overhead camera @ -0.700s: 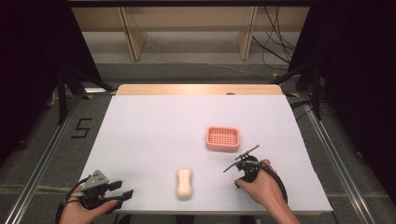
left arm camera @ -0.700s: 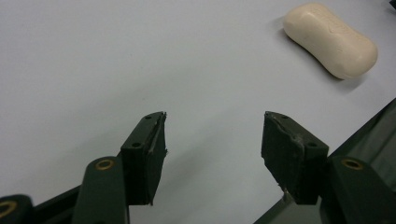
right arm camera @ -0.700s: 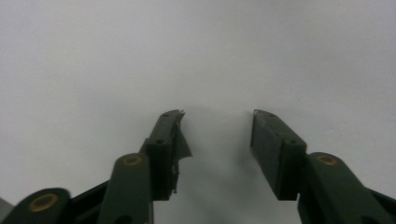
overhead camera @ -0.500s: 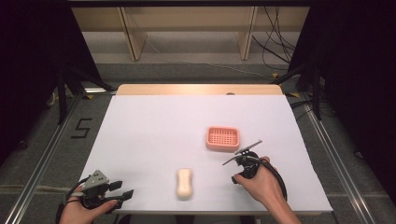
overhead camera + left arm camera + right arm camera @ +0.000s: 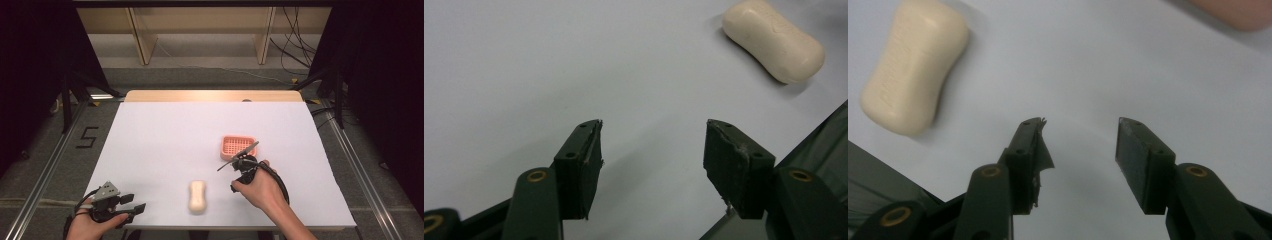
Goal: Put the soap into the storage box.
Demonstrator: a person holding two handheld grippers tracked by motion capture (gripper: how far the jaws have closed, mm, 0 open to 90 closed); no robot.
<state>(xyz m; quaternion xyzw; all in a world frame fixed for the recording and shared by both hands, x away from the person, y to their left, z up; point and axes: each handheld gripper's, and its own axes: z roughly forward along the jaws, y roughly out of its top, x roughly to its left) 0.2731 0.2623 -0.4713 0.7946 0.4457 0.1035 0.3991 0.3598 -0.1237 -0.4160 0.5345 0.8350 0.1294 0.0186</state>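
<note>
Soap bar (image 5: 197,196) lies flat on the white table (image 5: 165,145), near its front edge. Right gripper (image 5: 1078,137) hovers just right of the soap, jaws spread, nothing between. Left gripper (image 5: 651,145), well left of the soap, likewise spread and empty. Pink dish (image 5: 238,146) sits beyond the soap.

The left gripper (image 5: 131,208) is resting low in the person's left hand (image 5: 92,225), its fingers (image 5: 579,160) standing apart on nothing. The right gripper (image 5: 239,156) is hanging tilted in the right hand (image 5: 260,190), fingers (image 5: 1030,155) likewise parted and bare.
</note>
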